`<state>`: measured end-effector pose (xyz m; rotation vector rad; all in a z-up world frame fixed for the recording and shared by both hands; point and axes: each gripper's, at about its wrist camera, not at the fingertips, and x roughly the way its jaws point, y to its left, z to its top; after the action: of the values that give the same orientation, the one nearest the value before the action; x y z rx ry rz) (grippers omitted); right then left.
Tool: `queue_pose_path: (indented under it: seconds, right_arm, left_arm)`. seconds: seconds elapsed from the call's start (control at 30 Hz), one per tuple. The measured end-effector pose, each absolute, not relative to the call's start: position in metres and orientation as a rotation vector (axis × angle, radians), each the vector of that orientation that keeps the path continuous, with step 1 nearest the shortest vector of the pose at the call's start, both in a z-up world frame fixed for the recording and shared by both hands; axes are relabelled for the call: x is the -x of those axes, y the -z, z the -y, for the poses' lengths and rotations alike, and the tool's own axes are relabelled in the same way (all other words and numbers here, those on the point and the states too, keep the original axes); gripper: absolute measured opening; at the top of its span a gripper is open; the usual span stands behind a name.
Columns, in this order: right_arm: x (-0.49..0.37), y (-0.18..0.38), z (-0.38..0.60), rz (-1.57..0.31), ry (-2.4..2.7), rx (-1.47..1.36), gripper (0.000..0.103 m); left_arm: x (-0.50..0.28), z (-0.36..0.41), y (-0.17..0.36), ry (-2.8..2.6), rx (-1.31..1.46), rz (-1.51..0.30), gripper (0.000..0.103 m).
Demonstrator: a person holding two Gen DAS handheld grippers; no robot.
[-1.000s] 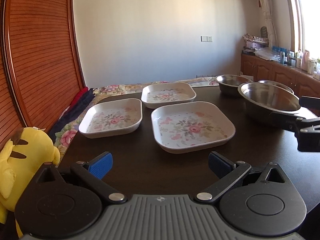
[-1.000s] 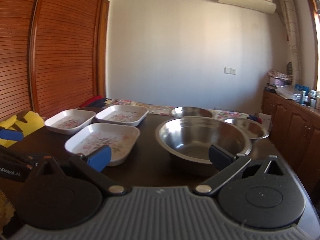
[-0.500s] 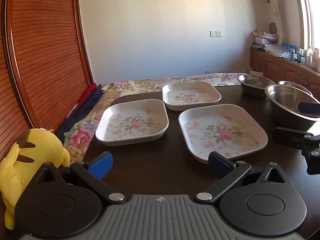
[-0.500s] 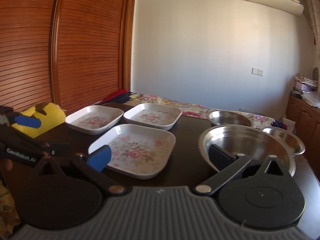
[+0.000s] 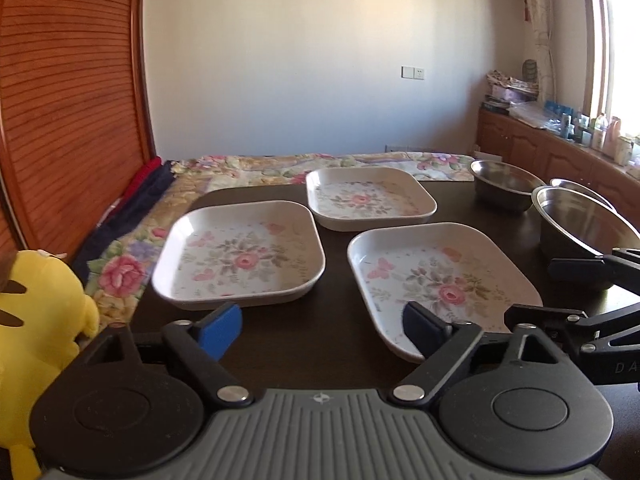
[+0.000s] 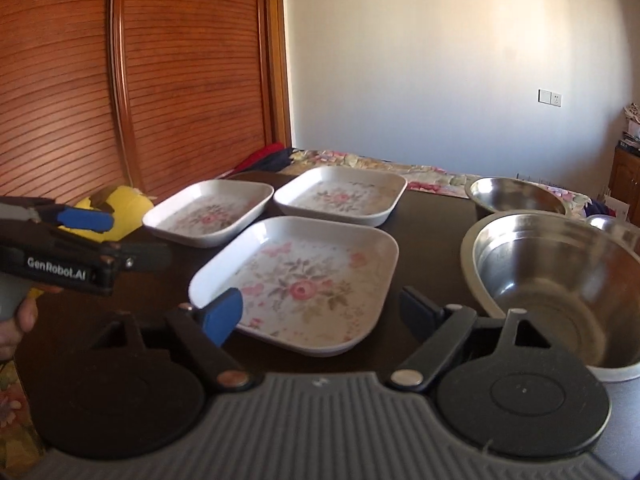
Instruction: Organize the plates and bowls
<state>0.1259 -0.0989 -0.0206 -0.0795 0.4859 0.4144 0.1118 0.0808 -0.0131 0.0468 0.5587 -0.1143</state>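
Left wrist view: left gripper (image 5: 320,330) empty, jaws closing, nothing between pads, low over dark table (image 5: 320,344). Left plate (image 5: 240,254) just ahead, near plate (image 5: 436,280) at right, far plate (image 5: 370,198) behind. Right gripper (image 6: 320,312) also empty, jaws closing, near plate (image 6: 304,280) partly between fingers, untouched; big steel bowl (image 6: 560,276) beside. Likely step: reach for plate rim. Advice: come low, take rim edge squarely, lift level before stacking.

Bare dark table (image 5: 320,344) ahead of both grippers; beyond, close-set floral plates (image 5: 240,252), steel bowls (image 6: 560,272) rightward.
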Motion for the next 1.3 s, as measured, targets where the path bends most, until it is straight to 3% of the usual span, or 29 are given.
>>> queue_pose_path:
  seconds: [0.23, 0.63, 1.1, 1.23, 1.3]
  right_arm:
    - [-0.135, 0.024, 0.102, -0.523, -0.403, 0.068, 0.072]
    - [-0.147, 0.030, 0.110, -0.578, -0.376, 0.016, 0.060]
    - [-0.155, 0.038, 0.109, -0.616, -0.365, -0.011, 0.049]
    - [-0.155, 0.038, 0.110, -0.610, -0.355, -0.019, 0.042]
    - [-0.155, 0.038, 0.111, -0.608, -0.348, -0.017, 0.036]
  left_arm:
    - [-0.128, -0.074, 0.020, 0.161, -0.031, -0.583, 0.063]
    - [-0.145, -0.063, 0.031, 0.207, -0.009, -0.615, 0.043]
    - [-0.152, -0.060, 0.036, 0.209, -0.002, -0.636, 0.030]
    - [-0.150, -0.060, 0.037, 0.222, 0.007, -0.635, 0.020]
    - [-0.149, -0.059, 0.036, 0.217, 0.005, -0.634, 0.020]
